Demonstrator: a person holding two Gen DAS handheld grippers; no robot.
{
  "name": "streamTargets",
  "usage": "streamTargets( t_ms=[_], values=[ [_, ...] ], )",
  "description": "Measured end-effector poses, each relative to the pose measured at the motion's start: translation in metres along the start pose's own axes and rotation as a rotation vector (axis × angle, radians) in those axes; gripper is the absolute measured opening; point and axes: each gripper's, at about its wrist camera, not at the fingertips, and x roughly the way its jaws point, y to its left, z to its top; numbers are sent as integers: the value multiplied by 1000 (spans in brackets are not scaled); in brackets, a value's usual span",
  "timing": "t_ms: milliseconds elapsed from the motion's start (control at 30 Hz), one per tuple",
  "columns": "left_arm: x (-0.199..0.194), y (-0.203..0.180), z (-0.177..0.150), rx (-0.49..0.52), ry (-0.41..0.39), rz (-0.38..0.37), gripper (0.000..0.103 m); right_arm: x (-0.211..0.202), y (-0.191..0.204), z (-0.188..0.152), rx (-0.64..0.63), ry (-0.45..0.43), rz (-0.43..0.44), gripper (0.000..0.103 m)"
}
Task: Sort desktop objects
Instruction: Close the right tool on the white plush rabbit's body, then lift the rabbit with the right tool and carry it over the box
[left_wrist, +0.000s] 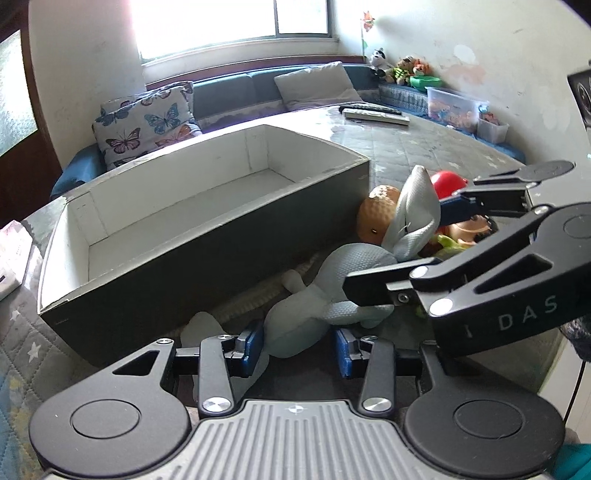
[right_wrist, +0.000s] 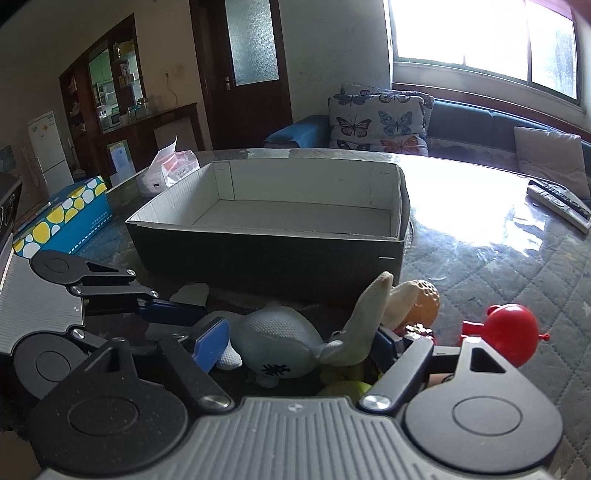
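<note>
step: both claws closing in on plush rabbit (left_wrist: 332, 280) | left claw (left_wrist: 300, 349) spread, straddling its legs, pads clear | right claw (right_wrist: 295, 341) spread around its body for a shared lift | rabbit lies on surface (right_wrist: 517, 266) beside empty box (right_wrist: 258, 254), among toys

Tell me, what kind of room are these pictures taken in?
Most likely a home living room. A sofa with butterfly cushions runs under a big window, soft toys line its far end, and a fridge stands in the room beyond. The work goes on at a quilted table.
</note>
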Motion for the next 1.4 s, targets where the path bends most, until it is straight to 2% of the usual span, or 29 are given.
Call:
streamTargets(
  t_ms=[167, 400, 633, 700, 767, 867, 1267, 1400],
  values=[
    [3, 7, -2, -28, -7, -29, 42, 7, -2, 4, 23, 11, 26, 75],
    [2, 11, -3, -17, -22, -50, 43, 19, -2, 7, 27, 24, 30, 74],
    [8, 14, -2, -18, -8, -61, 43, 3, -2, 17, 19, -64, 19, 75],
    [8, 14, -3, -20, -8, -66, 42, -2, -2, 18, 6, -92, 23, 79],
    [8, 15, -3, -20, -9, -69, 42, -6, -2, 19, 6, -117, 31, 92],
    [8, 17, -3, -24, -9, -73, 42, -6, -5, 20, 25, -123, 59, 101],
    [7, 15, -5, -35, -20, -70, 42, -10, -7, 19, 108, -154, 80, 103],
    [7, 13, -7, -28, -25, -62, 42, -11, -13, 18, 156, -144, 135, 103]
  ],
)
